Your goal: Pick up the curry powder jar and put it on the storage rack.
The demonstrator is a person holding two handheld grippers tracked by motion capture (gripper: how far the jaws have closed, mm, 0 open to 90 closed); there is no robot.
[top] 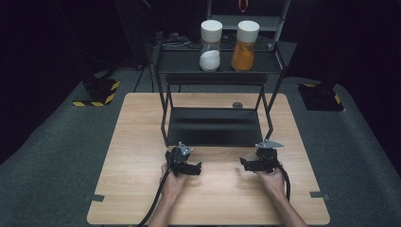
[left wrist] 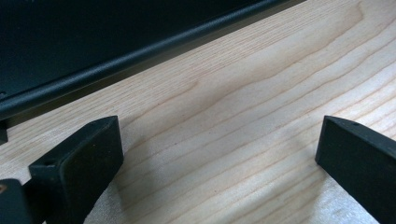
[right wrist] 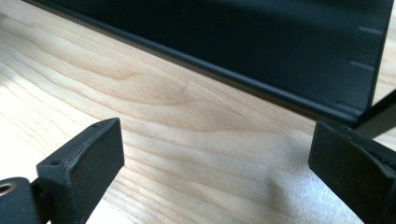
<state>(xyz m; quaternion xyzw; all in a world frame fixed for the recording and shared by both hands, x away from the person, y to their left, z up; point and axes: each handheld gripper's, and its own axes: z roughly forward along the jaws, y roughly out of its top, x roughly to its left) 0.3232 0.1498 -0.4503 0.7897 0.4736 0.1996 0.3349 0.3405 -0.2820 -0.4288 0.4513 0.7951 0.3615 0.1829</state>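
I had both grippers low over the wooden table [top: 142, 142], in front of the black two-tier rack [top: 215, 125]. The left gripper [top: 191, 168] sat near the front left corner of the rack's lower shelf, tips turned toward the table's middle. In the left gripper view its jaws stood spread wide, bare wood grain between them and nothing gripped; the front lip of the lower shelf [left wrist: 140, 56] ran across the top of that view, close ahead.

The right gripper [top: 247, 164] sat near the front right corner of the rack, tips turned inward toward the left one, the two well apart. In the right gripper view its jaws were likewise spread wide and held nothing; the shelf's front edge [right wrist: 224, 65] crossed diagonally above them, with a rack leg [right wrist: 380, 114] at far right.

On the rack's upper shelf stood two jars, upright and side by side, apart from each other: a white-powder jar [top: 210, 46] on the left and an orange-powder jar [top: 244, 46] on the right, both with pale lids. Both were well away from either gripper. The lower shelf looked bare.
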